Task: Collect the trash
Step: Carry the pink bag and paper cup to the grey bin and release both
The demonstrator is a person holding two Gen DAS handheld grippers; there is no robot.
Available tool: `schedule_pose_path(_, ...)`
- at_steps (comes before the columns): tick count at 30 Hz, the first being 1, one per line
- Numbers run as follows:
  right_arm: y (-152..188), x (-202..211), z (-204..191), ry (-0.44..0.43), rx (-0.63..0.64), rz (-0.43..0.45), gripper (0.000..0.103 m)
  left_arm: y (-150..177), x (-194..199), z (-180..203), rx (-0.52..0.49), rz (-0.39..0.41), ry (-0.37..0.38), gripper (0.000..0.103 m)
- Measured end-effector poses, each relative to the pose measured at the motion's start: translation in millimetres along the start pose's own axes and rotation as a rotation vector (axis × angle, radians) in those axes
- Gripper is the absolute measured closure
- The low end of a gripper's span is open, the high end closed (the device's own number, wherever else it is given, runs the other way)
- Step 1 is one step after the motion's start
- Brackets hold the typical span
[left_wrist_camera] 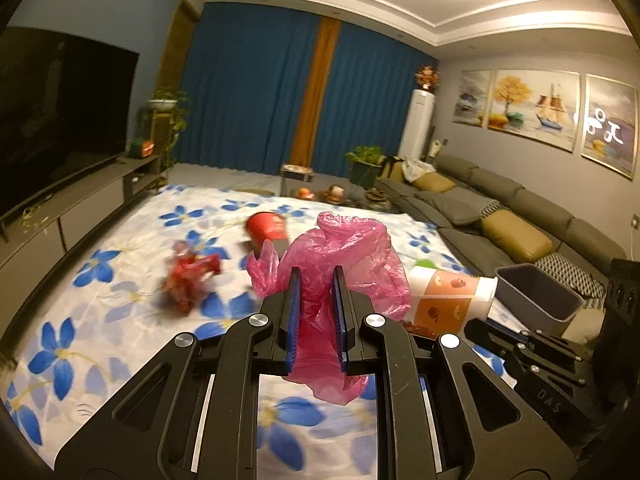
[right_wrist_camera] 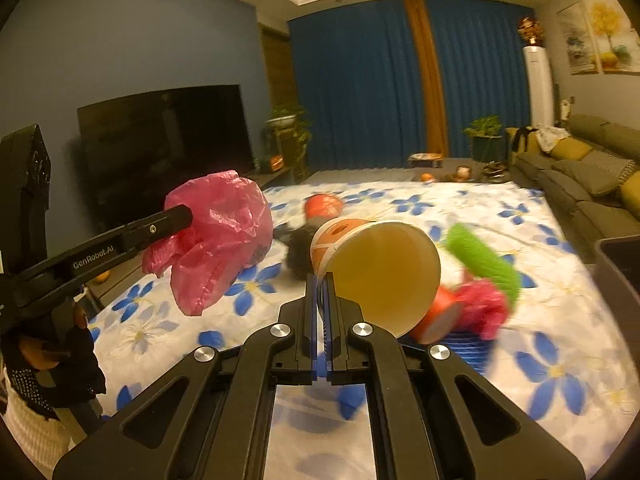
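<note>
- Between the blue pads of the left gripper [left_wrist_camera: 316, 280] sits a pink plastic bag [left_wrist_camera: 344, 264], thin, glossy and crumpled; the jaws are clenched on its gathered middle, and loose folds billow above the fingertips and hang below them.
- In the right wrist view the same bag balloons beyond the tip of the left gripper, lifted clear of the floral sheet [right_wrist_camera: 560, 320].
- At the tips of the right gripper [right_wrist_camera: 320, 280] a paper cup [right_wrist_camera: 380, 276] lies on its side, a smooth tapered cylinder, white with orange panels and small fruit prints; the jaws are pinched nearly together on the thin rim, its tan inside facing the camera.
- Ahead of the left gripper and to its left, a crumpled red wrapper [left_wrist_camera: 188, 280] lies on the sheet, blurred.
- Farther ahead, a red cup [left_wrist_camera: 266, 226] lies tipped over, partly hidden behind the bag.
- To the right of the right gripper, a green bristly thing [right_wrist_camera: 484, 264] and a pink crumpled piece [right_wrist_camera: 484, 312] are smeared by motion; what they are is hard to tell.
- An orange cup [right_wrist_camera: 436, 316] peeks from beneath the held cup, mostly covered.
- At the far right of both grippers, a grey plastic bin [left_wrist_camera: 540, 296] with straight walls is cut off by the frame edge in the right wrist view.
</note>
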State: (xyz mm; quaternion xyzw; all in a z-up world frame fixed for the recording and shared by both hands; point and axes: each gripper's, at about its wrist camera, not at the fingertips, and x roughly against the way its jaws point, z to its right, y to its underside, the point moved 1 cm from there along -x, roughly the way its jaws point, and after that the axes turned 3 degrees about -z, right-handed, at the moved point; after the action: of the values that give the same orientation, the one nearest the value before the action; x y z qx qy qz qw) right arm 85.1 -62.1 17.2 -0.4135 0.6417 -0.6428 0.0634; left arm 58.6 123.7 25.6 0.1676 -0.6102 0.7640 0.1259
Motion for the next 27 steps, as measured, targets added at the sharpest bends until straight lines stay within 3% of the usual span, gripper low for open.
schedule_pose_path(27,2.1,87.6,155.4,0.410,-0.139,0.118,0.100,-3.7,-72.7,187.5,-0.235,-0.054,0.284,0.089)
